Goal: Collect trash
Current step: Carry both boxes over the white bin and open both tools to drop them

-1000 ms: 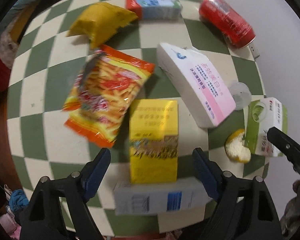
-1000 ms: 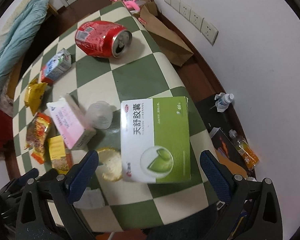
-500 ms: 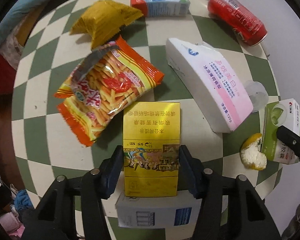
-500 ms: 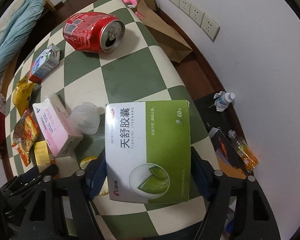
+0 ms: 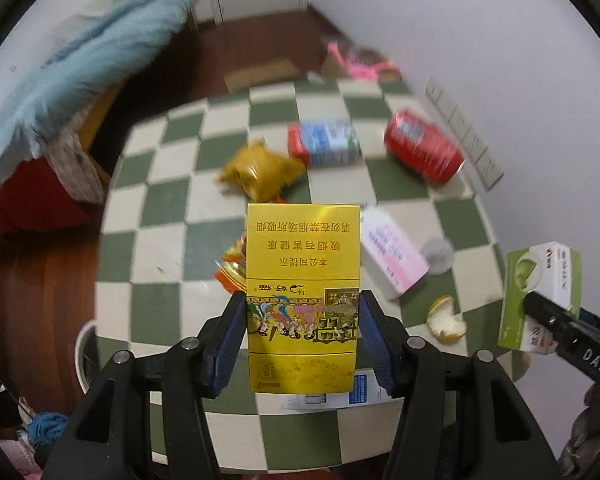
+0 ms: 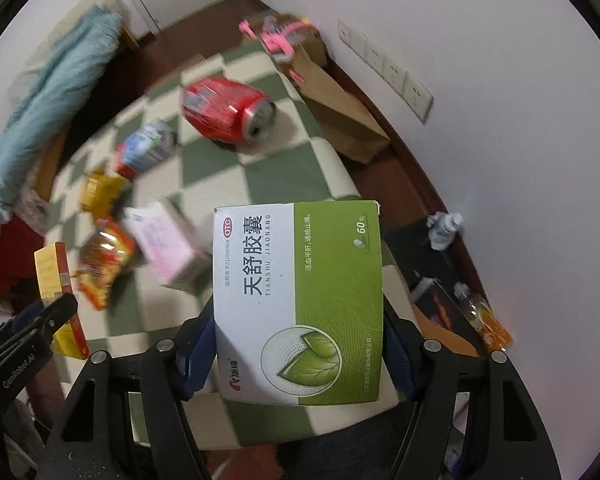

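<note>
The green-and-cream checkered surface [image 5: 172, 216] carries the scattered trash, with a pale blue blanket [image 5: 92, 60] heaped on furniture beyond its far left edge and a brown paper bag [image 6: 340, 112] on the floor by the wall. The right gripper [image 6: 296, 344] has its fingers [image 6: 198, 356] pressed against both sides of a green-and-white medicine box [image 6: 300, 300], held lifted above the near edge of the surface. The left gripper [image 5: 302, 344] has its fingers [image 5: 226, 344] clamped on the lower part of a yellow cigarette pack [image 5: 302, 280], raised clear of the surface with its printing upside down. Still lying on the surface are a pink-and-white tissue pack [image 5: 392, 252], near the middle; a red soda can [image 5: 422, 150] on its side toward the far right; a red-and-blue milk carton [image 5: 324, 148] just left of the can; an orange snack bag [image 6: 104, 260], partly hidden behind the cigarette pack in the left view; a crumpled yellow wrapper [image 5: 260, 172]; a white-and-blue box [image 5: 340, 396] at the near edge; a clear plastic cup [image 5: 438, 256] beside the tissue pack; and a piece of orange peel [image 5: 446, 318] near the right edge.
</note>
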`<state>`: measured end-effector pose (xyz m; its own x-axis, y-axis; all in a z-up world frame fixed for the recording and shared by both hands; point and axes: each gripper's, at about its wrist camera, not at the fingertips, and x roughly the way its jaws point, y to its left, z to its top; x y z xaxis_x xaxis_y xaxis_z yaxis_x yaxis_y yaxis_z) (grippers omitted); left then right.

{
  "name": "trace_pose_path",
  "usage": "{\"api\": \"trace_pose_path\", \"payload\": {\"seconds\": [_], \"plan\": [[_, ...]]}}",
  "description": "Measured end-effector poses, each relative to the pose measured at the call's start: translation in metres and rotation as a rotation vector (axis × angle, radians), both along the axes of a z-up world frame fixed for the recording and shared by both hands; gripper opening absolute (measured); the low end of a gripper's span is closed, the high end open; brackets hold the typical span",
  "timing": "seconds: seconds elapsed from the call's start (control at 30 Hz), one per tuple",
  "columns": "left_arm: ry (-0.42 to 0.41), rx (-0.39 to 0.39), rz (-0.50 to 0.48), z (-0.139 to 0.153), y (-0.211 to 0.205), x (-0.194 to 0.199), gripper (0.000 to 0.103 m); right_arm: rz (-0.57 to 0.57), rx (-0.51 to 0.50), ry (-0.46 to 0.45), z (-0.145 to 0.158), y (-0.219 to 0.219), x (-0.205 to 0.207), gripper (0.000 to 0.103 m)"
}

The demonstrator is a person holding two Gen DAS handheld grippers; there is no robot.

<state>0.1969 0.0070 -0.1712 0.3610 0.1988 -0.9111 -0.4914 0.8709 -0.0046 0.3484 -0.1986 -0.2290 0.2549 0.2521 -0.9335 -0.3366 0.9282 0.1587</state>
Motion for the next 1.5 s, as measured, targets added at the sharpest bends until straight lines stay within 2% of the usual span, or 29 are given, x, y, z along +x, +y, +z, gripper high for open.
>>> {"api": "trace_pose_path", "payload": {"seconds": [0.1, 0.33, 0.5, 0.67, 0.87, 1.03, 1.2, 1.23, 1.33, 1.43, 1.47, 1.5], "plan": [[-0.069, 0.038, 0.015, 0.030, 0.007, -0.019, 0.052, 0.032, 0.052, -0.027, 0.022, 0.009, -0.014, 0.072], [-0.163, 0.099, 0.085, 0.074, 0.044, -0.073, 0.052, 0.138, 0.151, -0.076, 0.064, 0.052, -0.061, 0.072], [-0.186, 0.138, 0.159, 0.090, 0.077, -0.123, 0.052, 0.261, 0.222, -0.074, 0.083, 0.112, -0.108, 0.072], [-0.173, 0.167, 0.262, 0.089, 0.121, -0.178, 0.052, 0.390, 0.266, -0.033, 0.081, 0.182, -0.159, 0.072], [-0.147, 0.118, 0.392, 0.059, 0.181, -0.246, 0.052, 0.525, 0.264, 0.036, 0.053, 0.261, -0.221, 0.072], [-0.114, 0.019, 0.502, 0.006, 0.235, -0.299, 0.052, 0.618, 0.231, 0.116, 0.008, 0.332, -0.268, 0.072], [-0.073, -0.093, 0.576, -0.048, 0.278, -0.328, 0.052, 0.688, 0.175, 0.180, -0.047, 0.393, -0.303, 0.072], [-0.064, -0.136, 0.590, -0.063, 0.288, -0.333, 0.052, 0.698, 0.162, 0.192, -0.057, 0.402, -0.305, 0.072], [-0.048, -0.206, 0.637, -0.090, 0.305, -0.345, 0.053, 0.722, 0.113, 0.225, -0.087, 0.430, -0.315, 0.072], [-0.032, -0.241, 0.668, -0.107, 0.317, -0.354, 0.053, 0.738, 0.067, 0.247, -0.111, 0.450, -0.325, 0.072], [-0.034, -0.260, 0.668, -0.108, 0.319, -0.359, 0.056, 0.742, 0.054, 0.258, -0.119, 0.457, -0.327, 0.072], [-0.036, -0.271, 0.683, -0.111, 0.322, -0.364, 0.068, 0.749, 0.040, 0.272, -0.127, 0.463, -0.329, 0.072]]}}
